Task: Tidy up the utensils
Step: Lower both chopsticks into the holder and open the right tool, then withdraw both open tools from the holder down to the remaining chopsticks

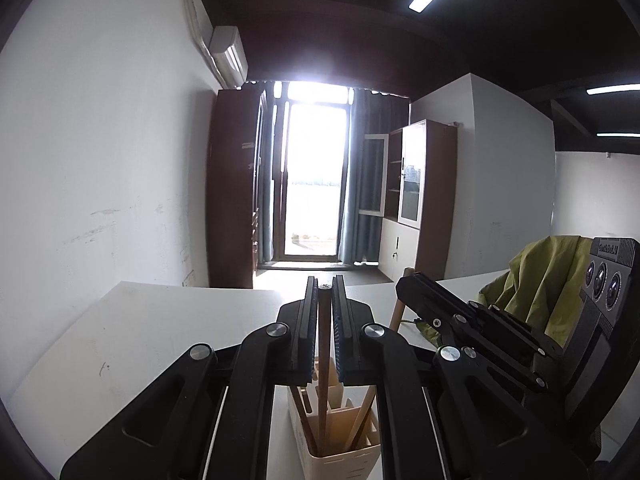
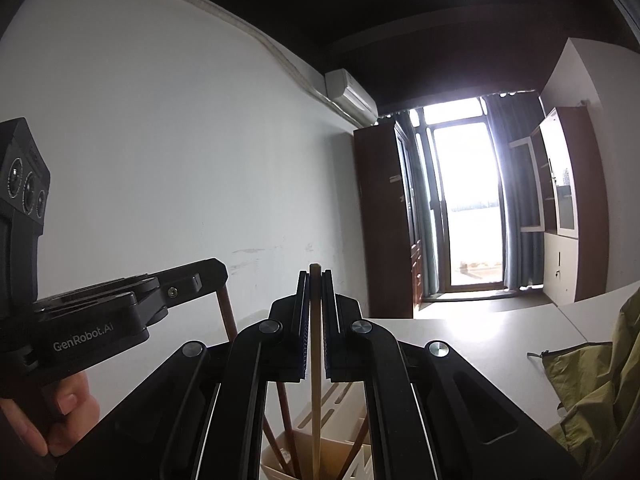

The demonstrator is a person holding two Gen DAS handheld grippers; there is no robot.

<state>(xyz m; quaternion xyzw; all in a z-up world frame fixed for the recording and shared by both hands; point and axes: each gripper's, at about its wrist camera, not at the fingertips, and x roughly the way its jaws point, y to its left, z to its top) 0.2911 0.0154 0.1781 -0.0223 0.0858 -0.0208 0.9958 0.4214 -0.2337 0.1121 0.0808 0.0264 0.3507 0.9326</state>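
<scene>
My left gripper (image 1: 324, 286) is shut on a dark brown wooden utensil handle (image 1: 323, 360) that stands upright, its lower end down in a cream utensil holder (image 1: 340, 460) below the jaws. The holder has several wooden utensils in it. My right gripper (image 2: 315, 276) is shut on a pale wooden utensil handle (image 2: 316, 400), also upright, running down into the same cream holder (image 2: 276, 470). The right gripper shows in the left wrist view (image 1: 412, 286) close on the right. The left gripper shows in the right wrist view (image 2: 218, 274), gripping the brown handle (image 2: 226, 312).
The holder stands on a white table (image 1: 140, 340) against a white wall. An olive green cloth (image 1: 548, 280) lies at the right, also in the right wrist view (image 2: 592, 392). A bright glass door (image 1: 312, 180) and brown cabinets are beyond the table.
</scene>
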